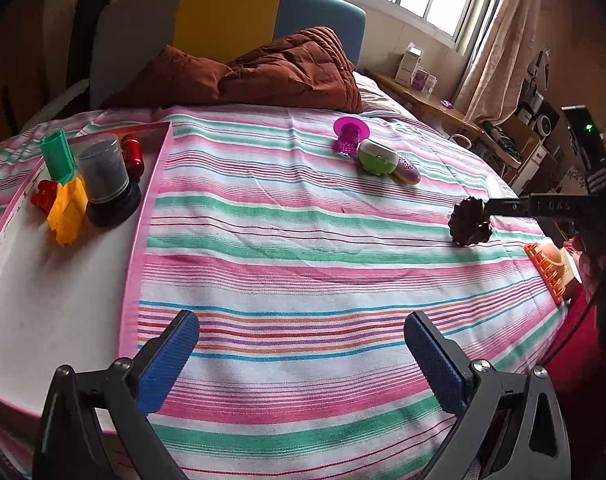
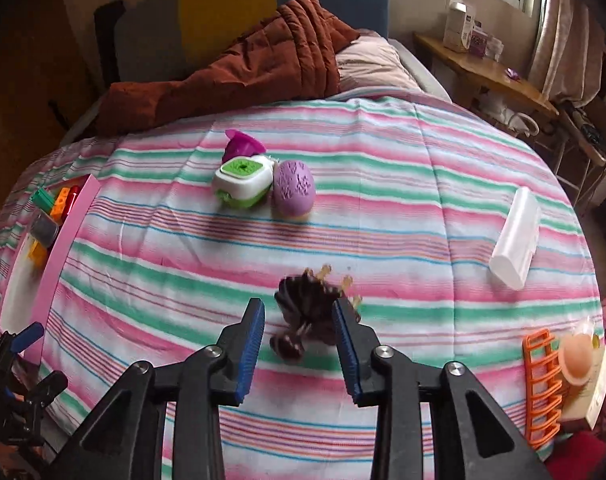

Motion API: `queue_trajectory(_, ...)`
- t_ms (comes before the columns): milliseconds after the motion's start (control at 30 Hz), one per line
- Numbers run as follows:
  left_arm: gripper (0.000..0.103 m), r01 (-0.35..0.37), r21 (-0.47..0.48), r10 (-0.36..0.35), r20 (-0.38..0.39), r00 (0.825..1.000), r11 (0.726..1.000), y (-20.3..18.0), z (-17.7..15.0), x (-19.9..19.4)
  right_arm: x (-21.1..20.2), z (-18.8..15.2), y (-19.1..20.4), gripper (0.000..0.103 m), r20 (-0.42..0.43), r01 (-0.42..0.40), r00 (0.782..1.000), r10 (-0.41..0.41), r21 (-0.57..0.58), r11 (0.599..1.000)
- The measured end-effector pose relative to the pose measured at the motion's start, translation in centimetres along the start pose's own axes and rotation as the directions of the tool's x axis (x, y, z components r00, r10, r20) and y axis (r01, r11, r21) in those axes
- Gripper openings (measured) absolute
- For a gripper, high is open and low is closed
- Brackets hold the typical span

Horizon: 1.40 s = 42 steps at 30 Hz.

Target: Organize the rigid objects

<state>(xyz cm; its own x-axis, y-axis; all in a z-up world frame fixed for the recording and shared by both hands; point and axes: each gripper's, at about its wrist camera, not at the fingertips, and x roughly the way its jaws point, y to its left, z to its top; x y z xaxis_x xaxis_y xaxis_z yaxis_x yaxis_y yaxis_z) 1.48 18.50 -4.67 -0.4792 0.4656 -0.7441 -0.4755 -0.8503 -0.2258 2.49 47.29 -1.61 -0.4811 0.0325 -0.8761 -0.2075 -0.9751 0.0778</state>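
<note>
Dark hair claw (image 2: pixel 307 312) blurred between the right gripper's (image 2: pixel 299 344) parted fingers, nearer the right one.

Dark ridged pinecone-like piece (image 2: pixel 307 312), blurred, above striped bedspread (image 2: pixel 383 208)

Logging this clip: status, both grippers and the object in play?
Left gripper open, empty, over the bedspread. Right gripper part open around the dark pinecone, grip unclear. Tray far left; path clear.
</note>
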Motion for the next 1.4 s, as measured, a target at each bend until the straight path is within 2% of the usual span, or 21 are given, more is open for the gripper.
queue_trajectory(100,0.103,0.011,0.011,-0.011,-0.001,1.000,1.000,-0.2,-0.2,-0.1,1.2,-1.3,0.1,0.026,-0.063,-0.012,0.998,0.013,0.017,1.000)
queue_trajectory(133,0.103,0.013,0.014,-0.013,0.002,1.000,1.000,-0.3,-0.2,-0.3,1.8,-1.4,0.1,0.025,-0.071,0.003,0.998,-0.001,0.024,1.000)
queue_trajectory(167,0.103,0.015,0.018,-0.015,0.005,1.000,1.000,-0.3,-0.3,-0.4,2.3,-1.5,-0.1,0.021,-0.076,-0.004,0.997,0.007,0.039,0.999)
queue_trajectory(233,0.103,0.011,0.023,-0.011,0.011,1.000,1.000,-0.3,-0.3,-0.7,3.0,-1.3,-0.5,0.020,-0.077,-0.021,0.997,0.027,0.078,0.997)
queue_trajectory(433,0.103,0.001,-0.015,-0.001,0.024,1.000,1.000,0.6,0.0,-1.1,1.9,0.4,-2.7,0.020,0.034,-0.057,0.998,0.052,0.202,0.978)
queue_trajectory(567,0.103,-0.001,-0.008,0.001,0.015,1.000,1.000,0.5,-0.1,-0.8,2.5,1.5,-6.1,0.021,0.118,-0.140,0.987,0.105,0.352,0.926)
queue_trajectory(667,0.103,-0.007,0.008,0.007,0.018,1.000,1.000,0.2,-0.2,-0.8,2.7,1.1,-8.1,0.027,0.167,-0.131,0.984,0.067,0.409,0.903)
queue_trajectory(733,0.103,-0.005,0.002,0.005,0.013,1.000,1.000,0.2,-0.2,-0.5,2.3,0.8,-8.5,0.031,0.183,-0.129,0.982,0.056,0.420,0.898)
queue_trajectory(800,0.103,0.000,-0.006,0.000,0.000,1.000,1.000,0.1,-0.1,-0.1,1.8,0.9,-8.3,0.040,0.204,-0.113,0.979,0.031,0.408,0.906)
queue_trajectory(967,0.103,0.000,0.013,0.000,-0.002,1.000,1.000,-0.5,-0.2,0.1,3.2,1.7,-6.3,0.040,0.137,0.052,0.986,-0.098,0.305,0.951)
queue_trajectory(1100,0.103,0.004,0.016,-0.004,-0.002,1.000,1.000,-0.9,0.1,0.1,4.6,2.1,-5.1,0.025,0.116,0.115,0.982,-0.148,0.253,0.960)
queue_trajectory(1267,0.103,0.006,0.026,-0.006,0.000,1.000,1.000,-1.7,0.7,0.3,4.6,2.2,-4.8,0.023,0.136,0.097,0.982,-0.132,0.235,0.967)
queue_trajectory(1400,0.103,0.002,0.045,-0.002,0.016,1.000,0.999,-2.7,1.6,0.3,3.8,2.2,-4.9,0.023,0.187,-0.058,0.982,0.006,0.270,0.961)
